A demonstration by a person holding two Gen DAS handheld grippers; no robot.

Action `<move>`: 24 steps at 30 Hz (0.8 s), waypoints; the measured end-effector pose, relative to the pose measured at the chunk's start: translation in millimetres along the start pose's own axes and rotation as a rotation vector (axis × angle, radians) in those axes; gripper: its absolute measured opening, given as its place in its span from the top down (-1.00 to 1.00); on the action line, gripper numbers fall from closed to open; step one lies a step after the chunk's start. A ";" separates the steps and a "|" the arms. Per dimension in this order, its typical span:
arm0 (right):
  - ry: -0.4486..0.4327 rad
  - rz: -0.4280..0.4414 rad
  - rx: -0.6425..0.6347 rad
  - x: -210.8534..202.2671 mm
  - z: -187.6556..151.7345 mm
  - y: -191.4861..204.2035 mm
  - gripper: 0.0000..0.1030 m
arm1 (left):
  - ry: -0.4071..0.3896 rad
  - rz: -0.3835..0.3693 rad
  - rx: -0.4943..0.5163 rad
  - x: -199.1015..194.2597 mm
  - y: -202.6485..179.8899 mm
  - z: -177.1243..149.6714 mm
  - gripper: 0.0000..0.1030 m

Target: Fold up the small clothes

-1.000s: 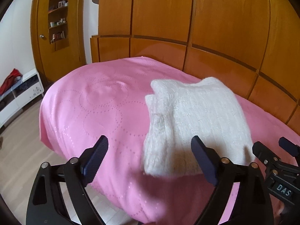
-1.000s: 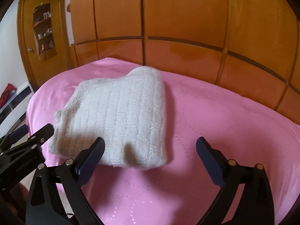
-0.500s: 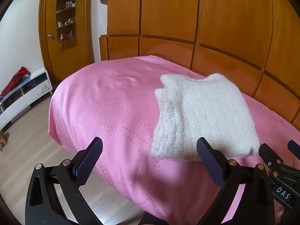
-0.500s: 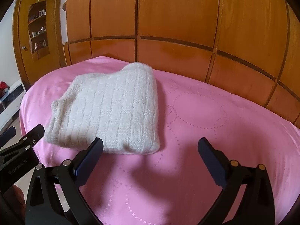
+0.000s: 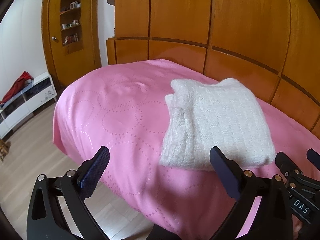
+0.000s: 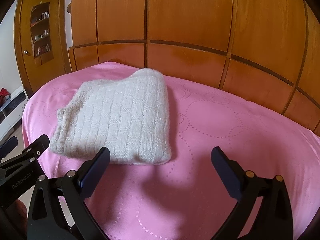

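Note:
A white knitted sweater [image 5: 218, 124] lies folded into a thick rectangle on the pink bed cover [image 5: 120, 120]. It also shows in the right wrist view [image 6: 118, 120], left of centre. My left gripper [image 5: 160, 170] is open and empty, held above the near edge of the bed, short of the sweater. My right gripper [image 6: 160, 170] is open and empty, above the cover just in front and to the right of the sweater. Neither gripper touches the garment.
Orange wooden wardrobe panels [image 5: 220, 30] stand right behind the bed. A wooden door with a shelf niche [image 5: 70, 20] is at the back left. A low white cabinet [image 5: 26, 104] with red cloth on it stands by the left wall. Wooden floor [image 5: 30, 160] lies left of the bed.
Both grippers have drawn back and risen away from the sweater, which lies still and looks smaller and farther off. Both stay open.

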State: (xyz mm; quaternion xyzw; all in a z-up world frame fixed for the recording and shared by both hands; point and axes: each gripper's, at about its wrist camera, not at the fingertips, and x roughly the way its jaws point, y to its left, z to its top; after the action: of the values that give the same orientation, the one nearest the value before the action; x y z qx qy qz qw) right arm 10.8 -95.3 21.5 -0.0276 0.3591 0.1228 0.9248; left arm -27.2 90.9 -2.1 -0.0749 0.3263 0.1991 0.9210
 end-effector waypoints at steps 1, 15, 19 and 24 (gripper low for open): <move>0.002 0.002 0.000 0.5 -0.1 -0.3 -0.96 | 0.000 -0.001 0.001 0.2 0.2 0.3 -0.93; 0.012 0.007 0.005 2.0 -1.3 -2.0 -0.95 | 0.007 -0.005 0.010 3.4 0.9 1.3 -0.93; 0.010 0.006 0.005 1.7 -1.5 -2.0 -0.96 | 0.007 -0.004 0.013 3.6 0.5 1.2 -0.93; 0.011 0.011 0.003 2.3 -1.2 -1.6 -0.95 | 0.004 0.002 0.014 5.1 1.3 2.6 -0.93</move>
State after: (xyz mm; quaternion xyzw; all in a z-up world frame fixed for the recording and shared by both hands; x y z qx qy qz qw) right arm 12.0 -96.5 19.1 -0.0250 0.3643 0.1271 0.9222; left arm -22.6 94.5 -3.3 -0.0685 0.3297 0.1977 0.9206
